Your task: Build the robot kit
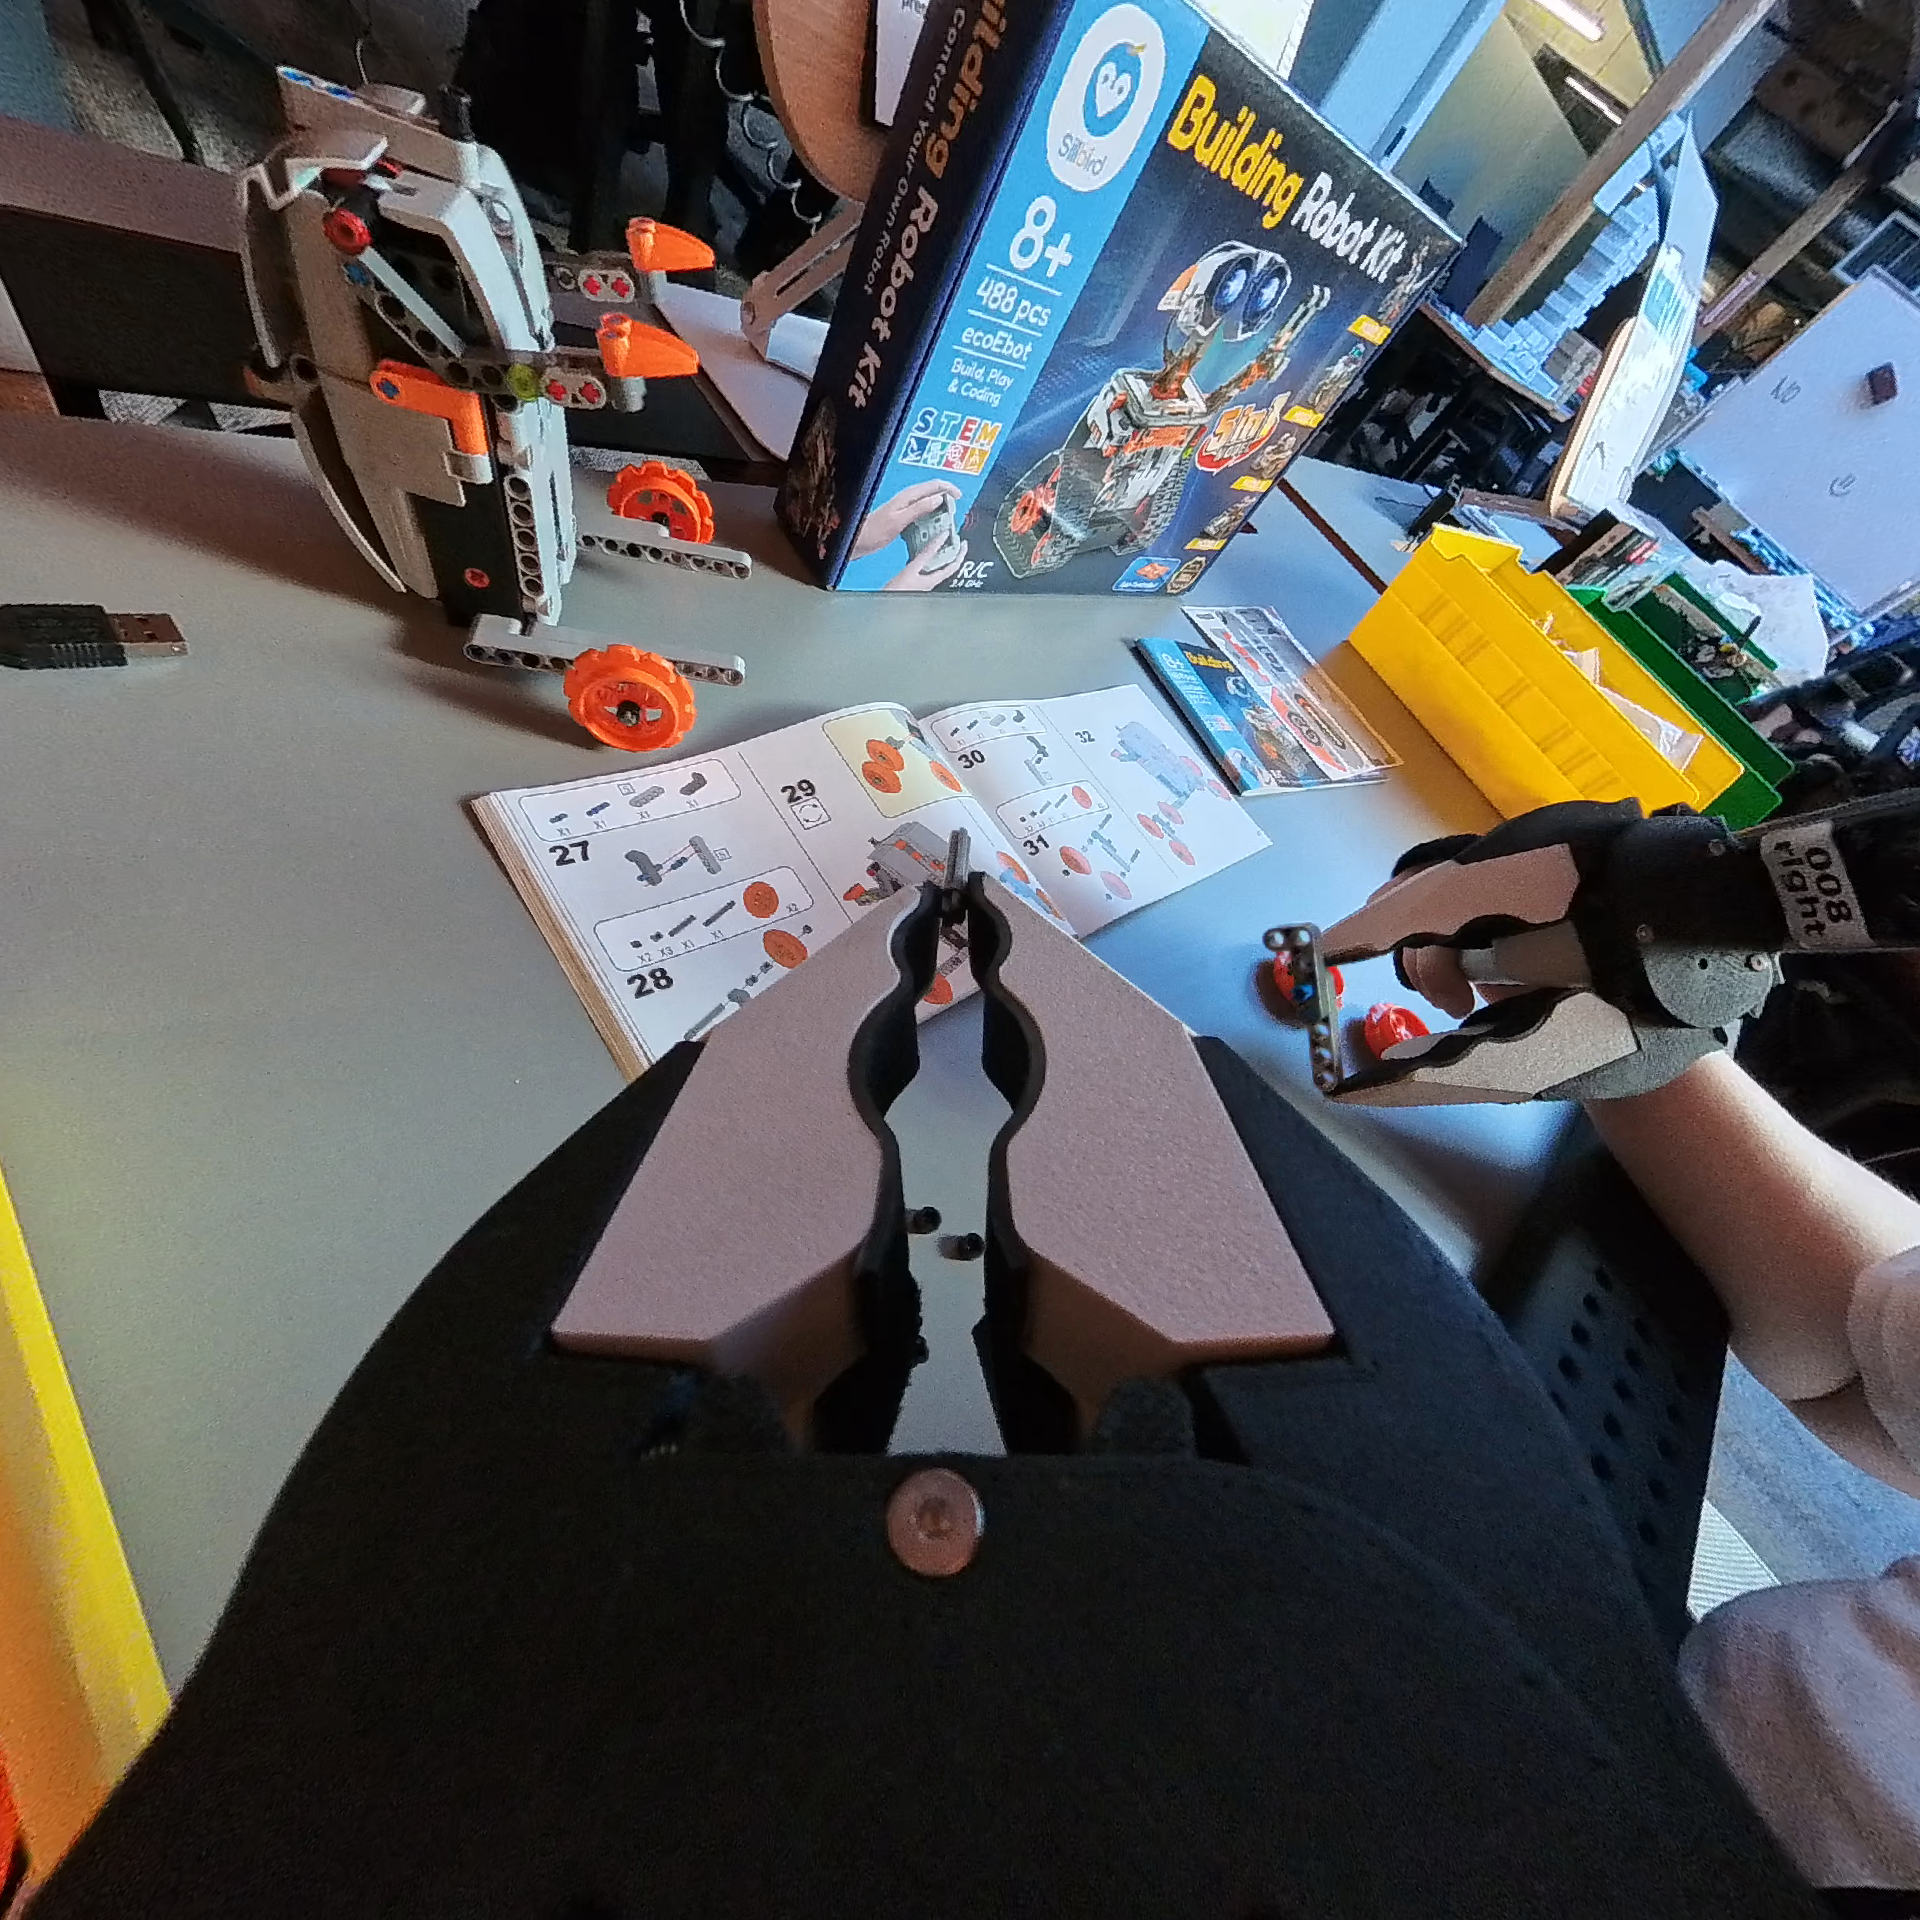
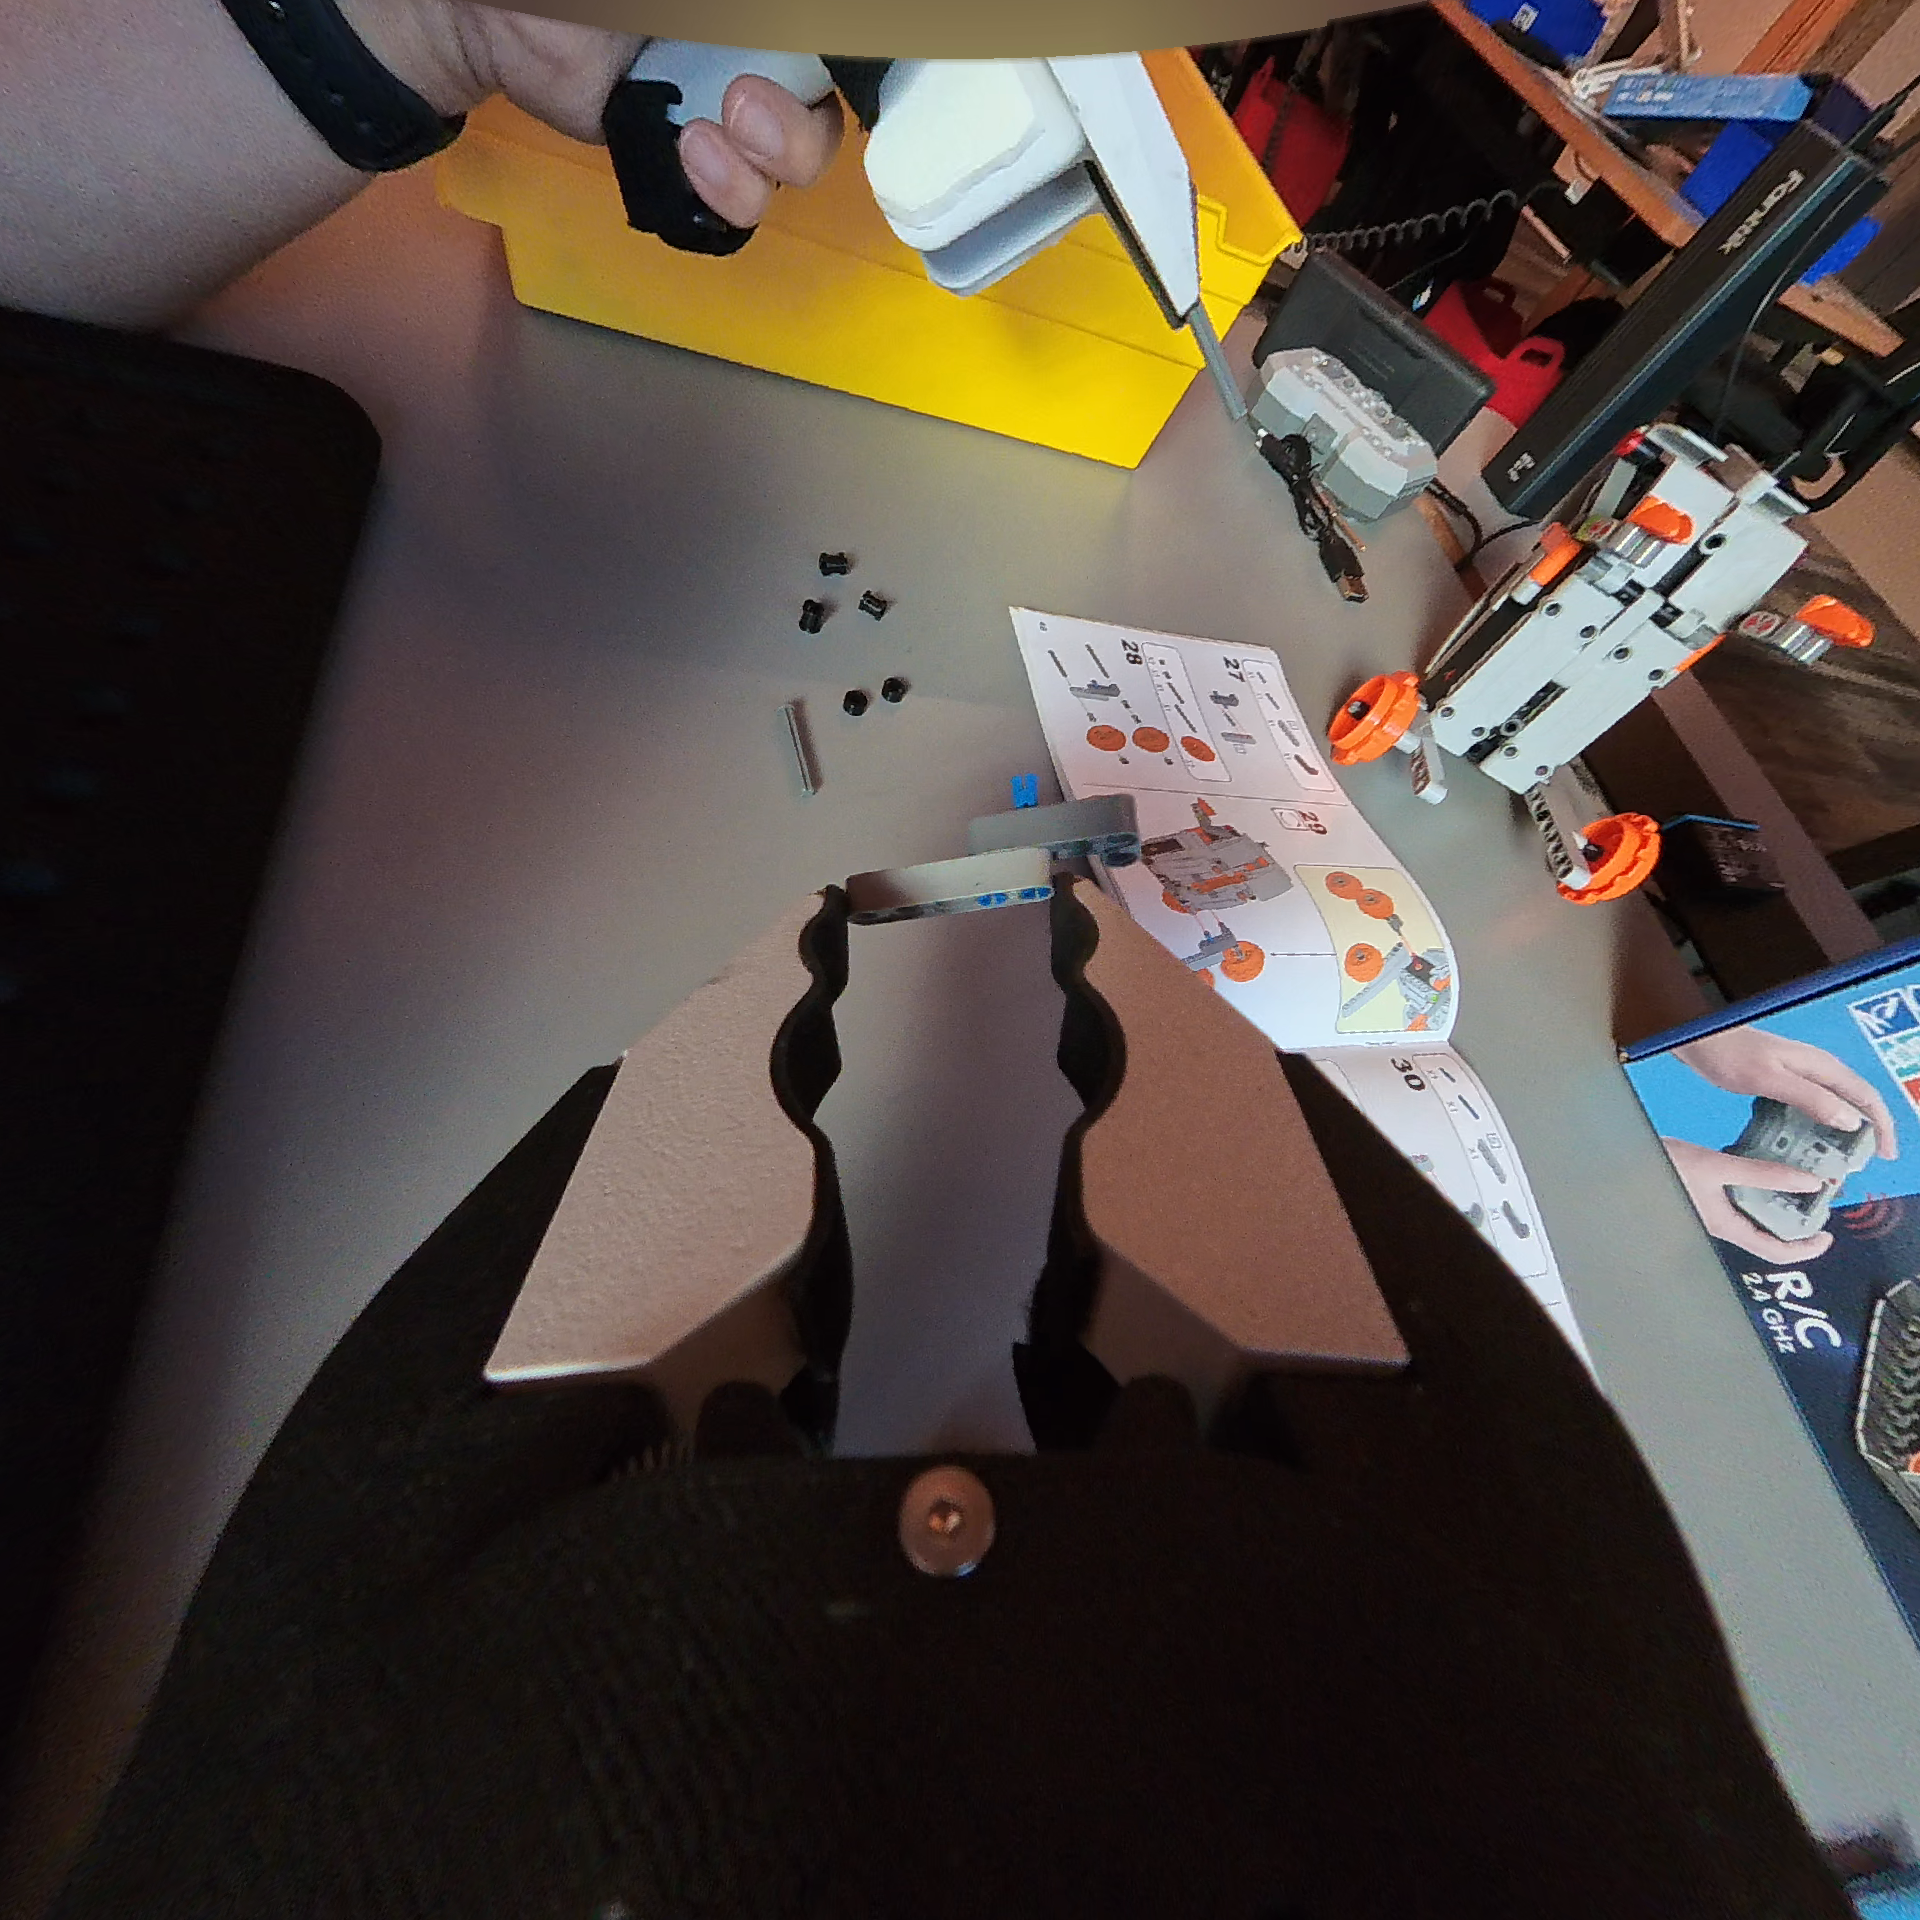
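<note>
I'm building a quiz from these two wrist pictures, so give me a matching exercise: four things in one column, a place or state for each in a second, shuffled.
Things:
1. grey axle
2. grey beam
3. instruction booklet
4. black pins

Places or states:
A. lying open on the table
B. scattered loose on the table
C. pinched in the left gripper
D. held across the right gripper

Pairs: 1-C, 2-D, 3-A, 4-B

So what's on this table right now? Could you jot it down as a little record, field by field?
left tongs: shut on a thin grey axle
right tongs: shut on a grey holed beam, gripped end to end
under the left tongs: open instruction booklet
loose parts: small black pins, spare grey axle
farther off: half-built toy robot, kit box, yellow bin
surface: grey table
</note>
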